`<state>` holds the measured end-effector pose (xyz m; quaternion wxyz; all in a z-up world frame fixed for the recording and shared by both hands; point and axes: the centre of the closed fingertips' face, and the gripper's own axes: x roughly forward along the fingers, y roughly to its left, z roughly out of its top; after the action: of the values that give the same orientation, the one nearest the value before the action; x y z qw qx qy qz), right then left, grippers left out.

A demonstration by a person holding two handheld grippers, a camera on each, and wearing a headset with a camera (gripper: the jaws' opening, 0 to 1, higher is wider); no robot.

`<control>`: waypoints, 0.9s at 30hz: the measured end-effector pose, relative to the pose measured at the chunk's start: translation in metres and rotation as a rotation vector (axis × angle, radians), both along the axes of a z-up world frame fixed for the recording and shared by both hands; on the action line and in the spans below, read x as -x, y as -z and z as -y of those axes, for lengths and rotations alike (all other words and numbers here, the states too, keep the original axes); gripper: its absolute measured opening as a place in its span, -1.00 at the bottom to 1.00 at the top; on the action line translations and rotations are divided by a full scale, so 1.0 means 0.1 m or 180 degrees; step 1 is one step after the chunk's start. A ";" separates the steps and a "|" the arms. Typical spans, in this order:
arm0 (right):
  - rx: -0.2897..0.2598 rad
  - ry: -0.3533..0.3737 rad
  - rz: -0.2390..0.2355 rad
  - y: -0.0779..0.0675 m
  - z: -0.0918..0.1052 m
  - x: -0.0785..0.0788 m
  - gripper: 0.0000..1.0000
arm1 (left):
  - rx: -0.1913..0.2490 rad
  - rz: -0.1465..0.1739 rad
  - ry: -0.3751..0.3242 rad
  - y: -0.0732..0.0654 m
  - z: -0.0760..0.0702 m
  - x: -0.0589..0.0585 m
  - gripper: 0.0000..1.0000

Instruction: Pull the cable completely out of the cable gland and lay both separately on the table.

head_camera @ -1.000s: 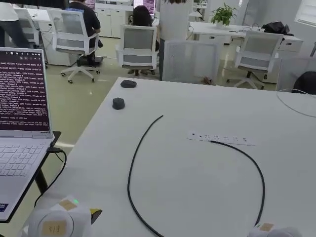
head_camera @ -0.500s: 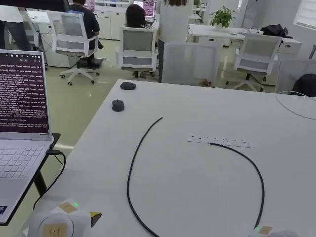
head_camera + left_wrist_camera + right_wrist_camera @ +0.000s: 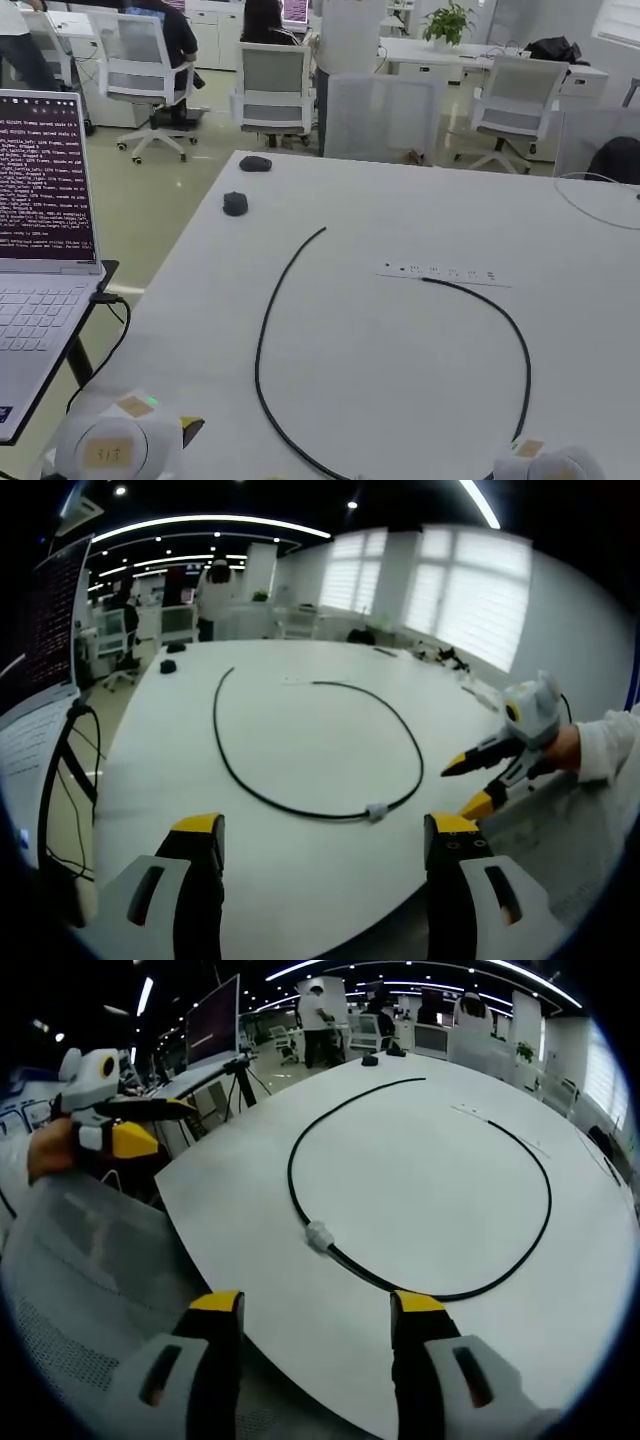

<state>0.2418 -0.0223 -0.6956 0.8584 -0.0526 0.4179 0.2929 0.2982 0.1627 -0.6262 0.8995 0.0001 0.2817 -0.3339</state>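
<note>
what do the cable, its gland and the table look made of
The cable is matte black, lying in a smooth loop: likely rubber or soft plastic jacket. The gland is small and pale, probably plastic, hard to tell. The table is white, smooth, faintly shiny: probably laminate.

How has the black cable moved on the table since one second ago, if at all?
No. The black cable keeps its place against the white strip and the dark mouse; only the camera shifted.

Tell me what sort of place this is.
Probably an open-plan office: swivel chairs at rows of desks, a potted plant, and an open laptop beside the white table holding the black cable.
</note>
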 end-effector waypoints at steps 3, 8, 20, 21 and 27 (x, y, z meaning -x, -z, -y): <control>0.0001 0.0002 0.0009 0.00 0.00 0.00 0.22 | -0.0004 0.0005 0.0004 -0.01 0.00 0.00 0.64; -0.0093 0.0020 0.0008 -0.03 -0.02 -0.01 0.22 | -0.0002 0.0005 0.0000 -0.01 0.00 0.01 0.64; -0.0027 -0.0170 0.0020 0.00 0.01 -0.18 0.11 | 0.0020 0.0011 0.0018 -0.03 0.02 0.01 0.62; -0.0014 -0.0219 0.0028 0.02 0.00 -0.22 0.10 | 0.0023 0.0012 0.0021 -0.03 0.02 0.02 0.62; 0.0040 -0.0407 0.0056 0.08 -0.04 -0.39 0.01 | 0.0021 0.0003 0.0023 -0.02 0.02 0.02 0.62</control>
<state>0.2811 -0.0181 -0.7037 0.8412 -0.0872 0.4079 0.3441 0.2965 0.1611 -0.6239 0.8984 -0.0016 0.2801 -0.3382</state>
